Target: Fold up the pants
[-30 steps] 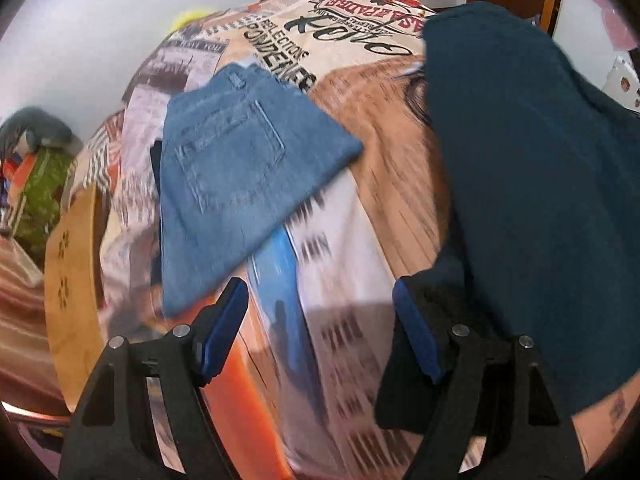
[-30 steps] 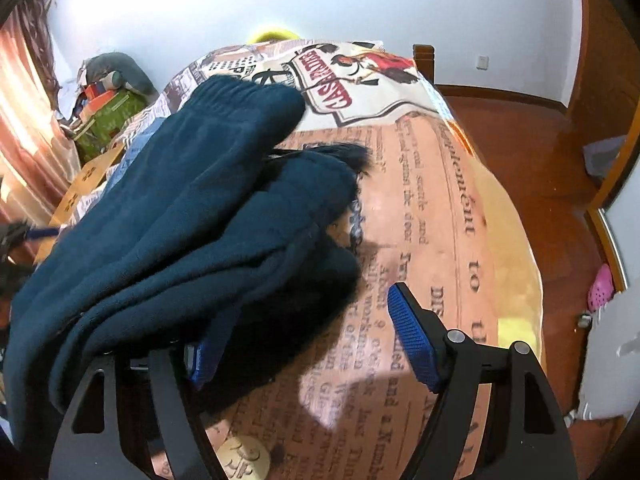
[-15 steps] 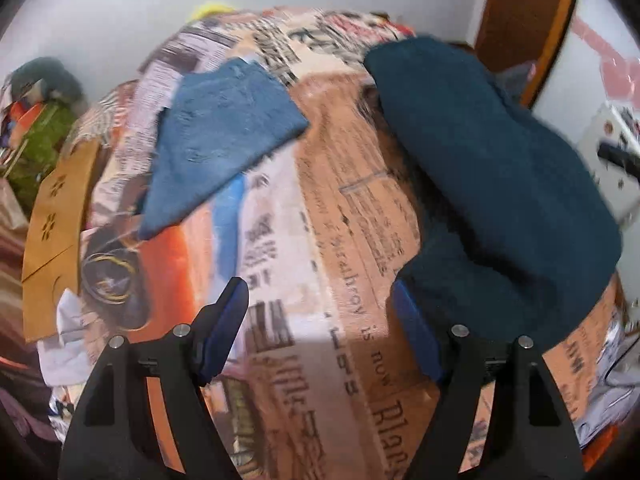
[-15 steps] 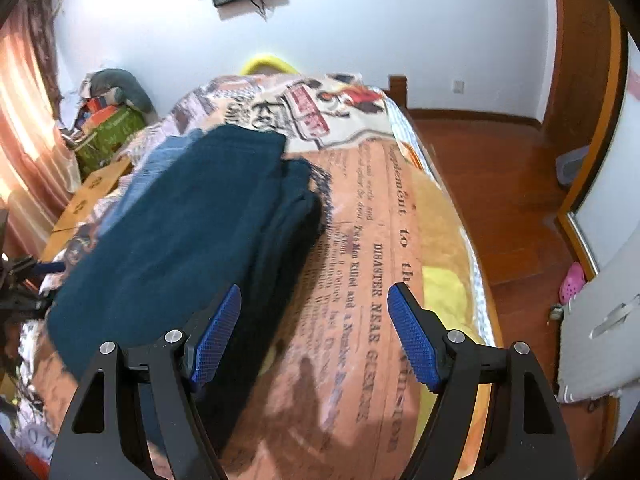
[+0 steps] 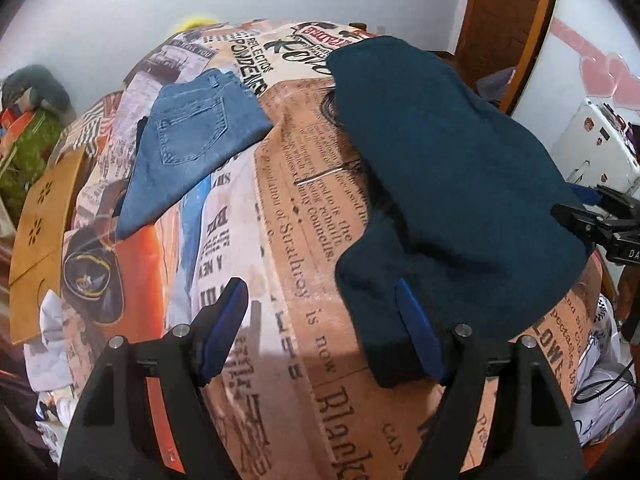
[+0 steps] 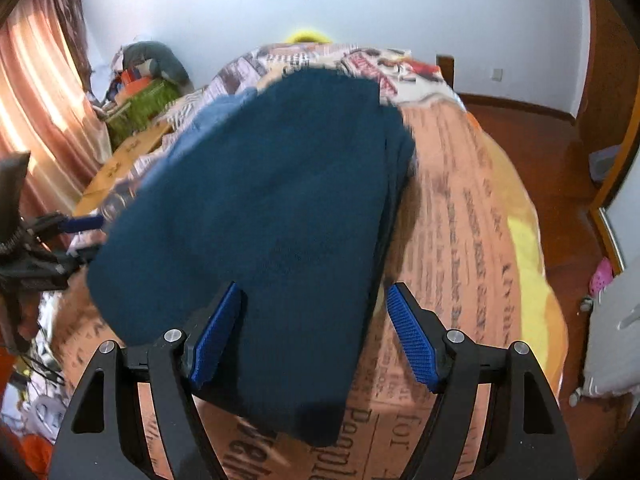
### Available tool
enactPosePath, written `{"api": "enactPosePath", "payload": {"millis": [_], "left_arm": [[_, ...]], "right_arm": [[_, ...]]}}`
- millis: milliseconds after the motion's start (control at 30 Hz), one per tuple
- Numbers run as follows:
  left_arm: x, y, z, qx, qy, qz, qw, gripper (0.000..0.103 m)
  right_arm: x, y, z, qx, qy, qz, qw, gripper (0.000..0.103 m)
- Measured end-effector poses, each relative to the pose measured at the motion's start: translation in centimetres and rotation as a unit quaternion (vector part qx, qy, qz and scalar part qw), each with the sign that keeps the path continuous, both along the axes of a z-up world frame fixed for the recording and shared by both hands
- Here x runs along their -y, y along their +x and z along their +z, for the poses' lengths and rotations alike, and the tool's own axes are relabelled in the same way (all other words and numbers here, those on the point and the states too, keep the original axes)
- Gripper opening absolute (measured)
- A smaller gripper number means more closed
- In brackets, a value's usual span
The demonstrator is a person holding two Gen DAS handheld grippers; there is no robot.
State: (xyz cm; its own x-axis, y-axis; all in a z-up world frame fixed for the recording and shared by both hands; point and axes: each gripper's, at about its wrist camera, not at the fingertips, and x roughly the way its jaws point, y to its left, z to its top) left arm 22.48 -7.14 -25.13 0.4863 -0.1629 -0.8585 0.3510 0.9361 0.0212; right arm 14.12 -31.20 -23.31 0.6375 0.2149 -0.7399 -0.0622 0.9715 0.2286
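The dark teal pants (image 5: 448, 184) lie folded into a thick stack on the bed (image 5: 288, 264), which is covered with a newspaper-print spread in orange, cream and black. In the left wrist view they fill the right side of the bed, their near corner reaching down beside the right blue pad. The left gripper (image 5: 320, 332) hangs over the bare spread just left of that corner, its jaws standing wide apart with nothing between them; whether the right pad brushes the fabric I cannot tell.

The right gripper (image 6: 312, 332) sits above the near end of the same stack, jaws also spread wide. The teal fabric (image 6: 280, 216) runs down between the two blue pads, but neither pad presses on it, so it is not gripped.

Farther left on the bed, well apart from the teal stack, a pair of folded blue jeans (image 5: 188, 140) lies flat with a back pocket facing up. A wooden board (image 5: 40, 232) with cut-out flower shapes runs along the left edge of the bed.
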Motion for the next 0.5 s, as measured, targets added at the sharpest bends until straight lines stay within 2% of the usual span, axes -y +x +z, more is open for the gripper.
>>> {"api": "enactPosePath", "payload": {"millis": [67,100,167,200,267,400,500], "left_arm": [[0.0,-0.4,0.0,0.019,0.047,-0.003,0.9987,0.076],[-0.1,-0.4,-0.3,0.02,0.079,-0.001,0.9967,0.07],[-0.9,0.0,-1.1,-0.005,0.095,0.001,0.9955,0.055],[-1.4,0.3,-1.0,-0.019,0.083,0.004,0.9964,0.053],[-2.3,0.9,-0.1,-0.017,0.055,0.014,0.9982,0.053],[-2.1,2.9,3.7,0.02,-0.003,0.012,0.9997,0.054],[-0.4,5.2,5.9,0.046,-0.023,-0.005,0.9987,0.058]], "right_arm": [[0.6,-0.4,0.1,0.003,0.009,-0.006,1.0,0.069],[0.9,-0.6,0.3,0.004,0.004,-0.009,1.0,0.067],[1.2,-1.1,0.9,0.007,-0.011,-0.012,1.0,0.06],[1.1,-1.3,1.2,0.009,-0.018,-0.014,1.0,0.058],[1.6,-1.6,2.0,0.016,-0.027,-0.017,0.999,0.056],[2.9,-1.2,3.7,0.04,-0.024,-0.026,0.999,0.056],[3.5,0.2,4.8,0.06,-0.024,-0.027,0.998,0.056]]}}
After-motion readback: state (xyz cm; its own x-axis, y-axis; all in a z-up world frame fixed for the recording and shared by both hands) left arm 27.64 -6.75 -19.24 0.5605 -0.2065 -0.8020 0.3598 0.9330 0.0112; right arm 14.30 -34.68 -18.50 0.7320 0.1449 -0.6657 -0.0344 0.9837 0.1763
